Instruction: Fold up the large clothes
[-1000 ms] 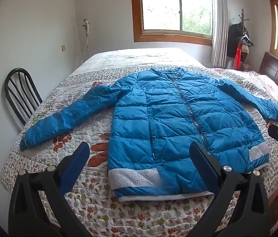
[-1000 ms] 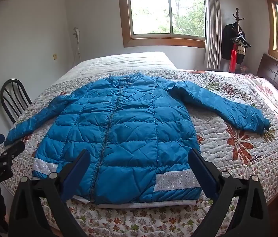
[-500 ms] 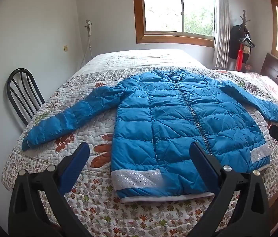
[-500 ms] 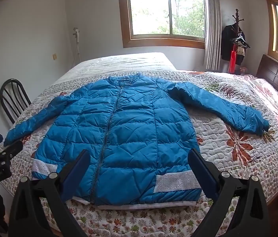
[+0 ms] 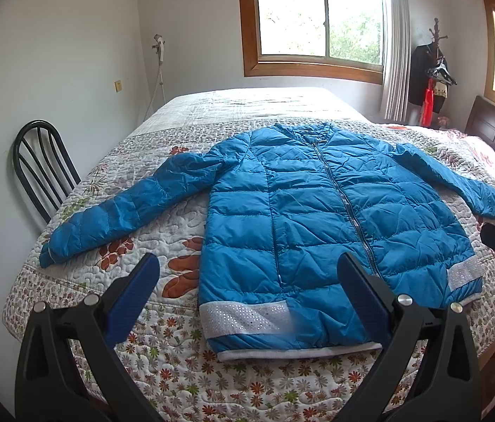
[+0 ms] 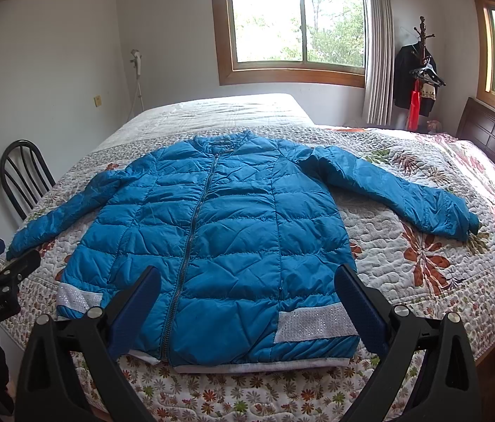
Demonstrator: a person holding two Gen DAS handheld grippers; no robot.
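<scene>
The blue puffer jacket (image 5: 321, 232) lay zipped and flat, front up, on the quilted bed (image 5: 163, 351), both sleeves spread wide. We held the left gripper (image 5: 247, 299) and the right gripper (image 6: 247, 302) above the hem, both spread wide and grasping nothing. We judged folding had not begun. The next move called for each gripper to travel out to a sleeve (image 6: 402, 193) and fold it across the chest.

One jacket (image 5: 317, 232), one bed (image 5: 177, 369), one chair (image 5: 42, 172), two windows (image 6: 296, 24).
</scene>
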